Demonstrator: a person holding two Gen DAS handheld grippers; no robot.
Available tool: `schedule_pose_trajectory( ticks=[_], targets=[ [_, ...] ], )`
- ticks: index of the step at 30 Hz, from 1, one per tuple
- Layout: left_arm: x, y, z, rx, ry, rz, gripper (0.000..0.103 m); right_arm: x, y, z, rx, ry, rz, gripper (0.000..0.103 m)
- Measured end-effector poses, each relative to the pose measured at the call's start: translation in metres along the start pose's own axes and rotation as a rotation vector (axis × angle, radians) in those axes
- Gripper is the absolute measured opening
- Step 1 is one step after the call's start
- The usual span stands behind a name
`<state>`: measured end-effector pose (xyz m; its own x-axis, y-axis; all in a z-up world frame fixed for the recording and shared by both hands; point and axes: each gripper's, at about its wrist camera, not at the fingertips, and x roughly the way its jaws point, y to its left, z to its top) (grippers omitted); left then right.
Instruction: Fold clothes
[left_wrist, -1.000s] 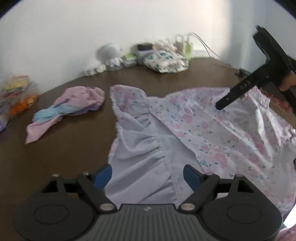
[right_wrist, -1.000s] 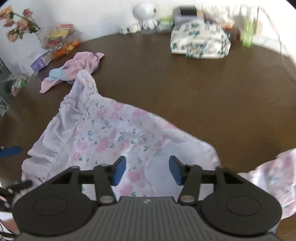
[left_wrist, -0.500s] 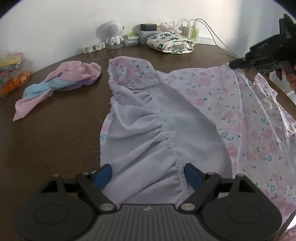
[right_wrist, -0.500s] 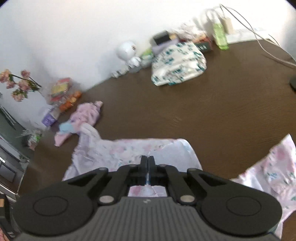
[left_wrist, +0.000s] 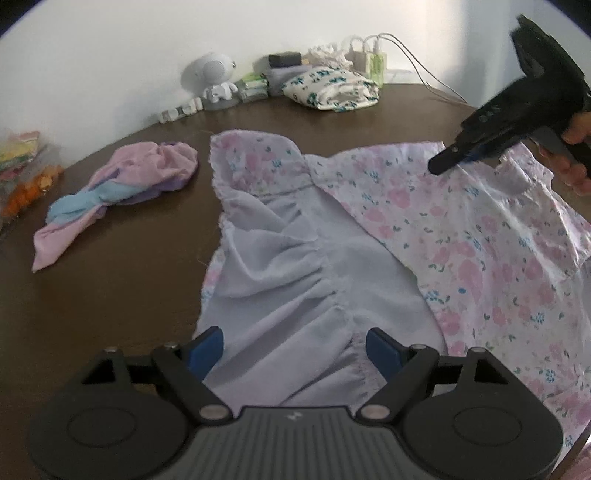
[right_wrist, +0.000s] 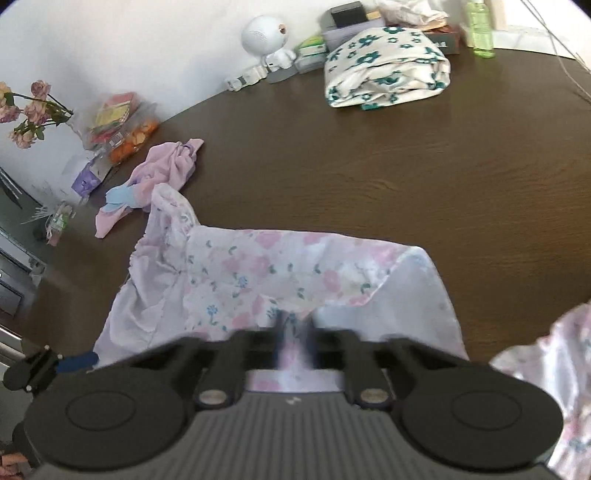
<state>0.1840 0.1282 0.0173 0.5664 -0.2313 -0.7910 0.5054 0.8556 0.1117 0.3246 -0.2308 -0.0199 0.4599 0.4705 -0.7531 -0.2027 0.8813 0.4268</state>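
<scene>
A pink floral dress (left_wrist: 461, 229) lies spread on the dark brown table (left_wrist: 110, 288), its lavender lining (left_wrist: 295, 280) turned up. My left gripper (left_wrist: 293, 341) hangs open just above the lining's near edge, a blue pad on either side of the gathered seam. In the left wrist view my right gripper (left_wrist: 443, 166) comes in from the upper right, held by a hand, its tip on the dress's far edge. In the right wrist view the right gripper (right_wrist: 293, 328) is shut on a raised fold of the dress (right_wrist: 258, 269); its fingers are blurred.
A crumpled pink and blue garment (left_wrist: 118, 188) lies at the left. A folded white garment with teal flowers (right_wrist: 388, 66) sits at the back by a white toy robot (right_wrist: 266, 37), a green bottle (right_wrist: 480, 29), chargers and cables. Snack bags (right_wrist: 118, 125) and flowers stand far left.
The right gripper, open a second ago, closed on the dress's edge and now holds it raised, having dropped lower and nearer the table. The left gripper stays open over the lining.
</scene>
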Motion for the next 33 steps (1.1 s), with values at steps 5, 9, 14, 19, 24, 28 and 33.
schedule_pose_trajectory(
  ticks=[5, 9, 14, 19, 24, 28, 33],
  targets=[
    [0.005, -0.002, -0.002, 0.009, 0.011, -0.014, 0.084, 0.009, 0.000, 0.002, 0.012, 0.010, -0.002, 0.007],
    [0.003, -0.002, 0.000, 0.010, 0.014, -0.024, 0.084, -0.001, -0.007, -0.002, 0.005, 0.028, 0.004, 0.066],
    [-0.010, 0.002, 0.043, 0.055, -0.058, -0.016, 0.084, -0.048, 0.001, -0.018, -0.104, -0.052, -0.017, 0.067],
    [0.020, -0.001, 0.109, 0.051, -0.027, -0.063, 0.084, -0.084, 0.004, -0.047, -0.183, -0.097, -0.057, 0.074],
    [0.070, 0.001, 0.147, -0.063, 0.020, -0.031, 0.082, -0.105, -0.005, -0.085, -0.221, -0.122, -0.086, 0.075],
    [0.099, 0.004, 0.164, -0.125, 0.065, -0.005, 0.069, -0.113, -0.012, -0.110, -0.249, -0.141, -0.114, 0.075],
    [0.113, 0.006, 0.166, -0.167, 0.093, 0.046, 0.032, -0.113, -0.019, -0.133, -0.280, -0.149, -0.152, 0.075]
  ],
)
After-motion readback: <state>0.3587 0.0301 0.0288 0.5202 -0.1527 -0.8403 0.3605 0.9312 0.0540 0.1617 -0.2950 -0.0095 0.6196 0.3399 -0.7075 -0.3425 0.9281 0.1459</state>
